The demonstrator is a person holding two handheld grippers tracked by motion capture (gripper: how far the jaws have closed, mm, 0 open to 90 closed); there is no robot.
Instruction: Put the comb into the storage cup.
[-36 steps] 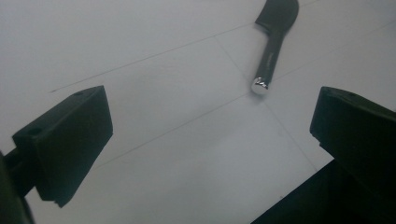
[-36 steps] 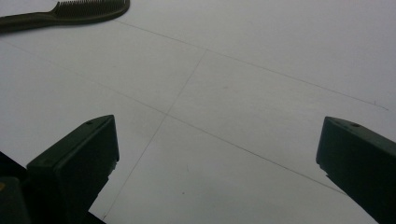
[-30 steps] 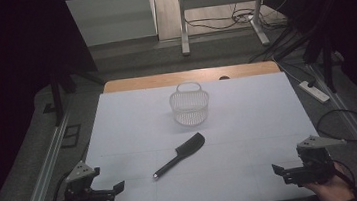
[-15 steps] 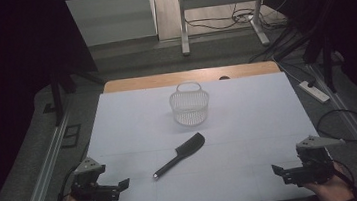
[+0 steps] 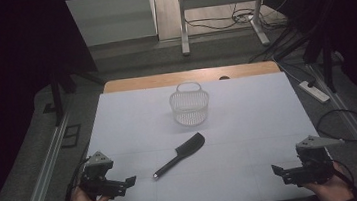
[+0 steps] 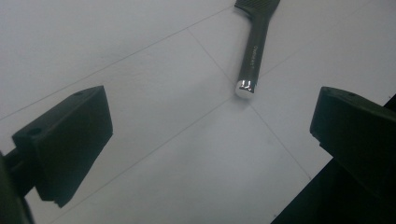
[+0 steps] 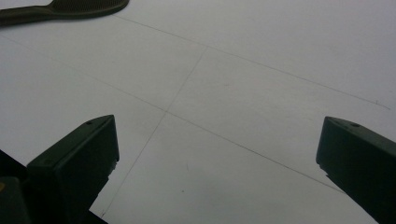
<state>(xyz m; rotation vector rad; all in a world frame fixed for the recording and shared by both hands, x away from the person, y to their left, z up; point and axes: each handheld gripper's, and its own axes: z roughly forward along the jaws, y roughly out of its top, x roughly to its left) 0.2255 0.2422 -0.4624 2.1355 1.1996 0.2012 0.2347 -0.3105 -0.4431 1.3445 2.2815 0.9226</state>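
A black comb-like brush (image 5: pixel 179 154) with a silver-capped handle lies flat near the middle of the white table (image 5: pixel 249 123), handle end toward the front left. Behind it stands a white wire basket (image 5: pixel 190 107), upright and empty. My left gripper (image 5: pixel 125 183) hovers at the front left, open, with its jaws pointing right toward the handle end. In the left gripper view the gripper (image 6: pixel 212 135) is spread wide and the brush handle (image 6: pixel 252 51) lies just ahead. My right gripper (image 5: pixel 280 171) is open at the front right; its view (image 7: pixel 219 158) shows the brush head (image 7: pixel 70 8) far off.
A strip of bare wood (image 5: pixel 189 76) edges the table's far side. Metal rails (image 5: pixel 43 175) run along both sides of the table. A power strip (image 5: pixel 314 91) and cables (image 5: pixel 342 126) lie on the floor at the right, a metal frame (image 5: pixel 217 6) behind.
My left gripper has moved a little forward and to the right, toward the brush's handle end. The right gripper, brush and basket have stayed where they were.
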